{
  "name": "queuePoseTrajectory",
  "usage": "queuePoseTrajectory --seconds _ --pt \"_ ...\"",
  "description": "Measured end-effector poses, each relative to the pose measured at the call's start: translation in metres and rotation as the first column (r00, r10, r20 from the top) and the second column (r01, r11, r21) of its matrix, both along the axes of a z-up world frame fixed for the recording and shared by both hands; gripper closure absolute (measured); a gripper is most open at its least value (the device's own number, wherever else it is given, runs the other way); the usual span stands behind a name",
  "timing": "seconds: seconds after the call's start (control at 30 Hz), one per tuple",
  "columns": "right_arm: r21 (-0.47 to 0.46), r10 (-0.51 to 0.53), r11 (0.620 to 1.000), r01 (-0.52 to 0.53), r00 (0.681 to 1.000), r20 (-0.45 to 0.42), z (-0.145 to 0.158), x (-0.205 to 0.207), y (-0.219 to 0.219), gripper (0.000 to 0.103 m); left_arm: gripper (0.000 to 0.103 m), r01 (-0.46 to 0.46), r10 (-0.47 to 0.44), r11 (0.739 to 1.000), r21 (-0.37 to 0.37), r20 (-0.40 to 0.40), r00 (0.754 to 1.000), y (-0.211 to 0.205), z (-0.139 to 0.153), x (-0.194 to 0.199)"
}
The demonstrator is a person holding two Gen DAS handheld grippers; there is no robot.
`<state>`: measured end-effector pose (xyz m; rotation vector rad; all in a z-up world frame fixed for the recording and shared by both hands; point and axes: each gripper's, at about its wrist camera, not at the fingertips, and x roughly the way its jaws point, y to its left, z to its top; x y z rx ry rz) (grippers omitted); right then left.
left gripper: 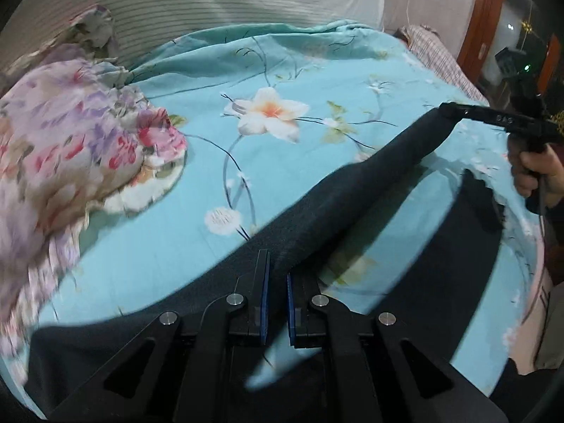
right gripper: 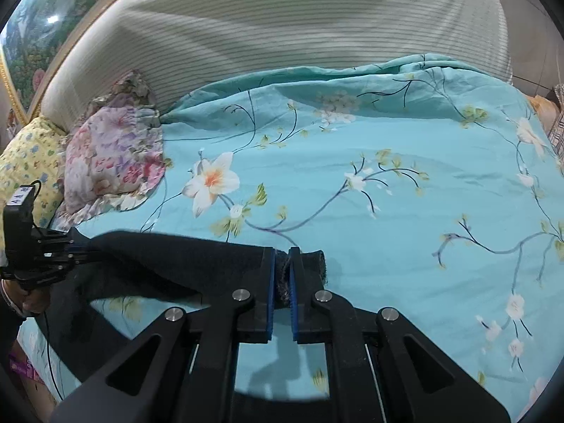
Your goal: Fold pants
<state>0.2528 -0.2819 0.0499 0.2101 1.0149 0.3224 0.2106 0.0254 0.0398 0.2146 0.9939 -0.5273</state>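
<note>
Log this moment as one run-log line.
step: lifting pants | left gripper: shut on pants | right gripper: shut on pants | pants: stretched between grippers above bedsheet

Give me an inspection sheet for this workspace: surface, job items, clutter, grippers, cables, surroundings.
Surface: bed under a turquoise floral sheet, lightly wrinkled.
Job's things: dark pants, one stretch lifted off the sheet between both grippers, the rest trailing on the bed.
Clutter: floral pillow; yellow patterned cushion beside it.
Grippers: left gripper shut on the pants; right gripper shut on the pants' end.
Cables: thin black cable hanging below the left gripper.
Surroundings: striped cover over the headboard; framed painting; wooden door frame.
</note>
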Motion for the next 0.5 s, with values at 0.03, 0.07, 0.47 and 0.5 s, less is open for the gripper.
queuePoseTrajectory --seconds 0.03,0.07,0.47,0.5 --pt "0.002 0.007 1.0 -0.007 1.0 0.004 0.002 -0.007 -0.002 0.095 0.097 -0.003 0.003 1.0 -0.012 -0.003 1.0 0.001 0.002 -0.008" --pt "0.004 0.012 1.0 -0.012 1.0 0.004 0.003 -0.013 -0.004 0.095 0.097 -0.003 0.003 1.0 -0.029 -0.006 1.0 -0.001 0.004 -0.019" --pt "0.025 0.034 0.999 -0.034 0.999 -0.006 0.006 -0.088 -0.026 0.096 0.097 0.002 -0.007 0.994 -0.113 -0.041 0.999 -0.014 -0.006 -0.096" --pt "0.024 0.039 0.999 -0.038 0.999 -0.008 0.005 -0.094 -0.028 0.096 0.097 0.005 -0.01 0.993 -0.115 -0.043 0.999 -0.015 -0.008 -0.1"
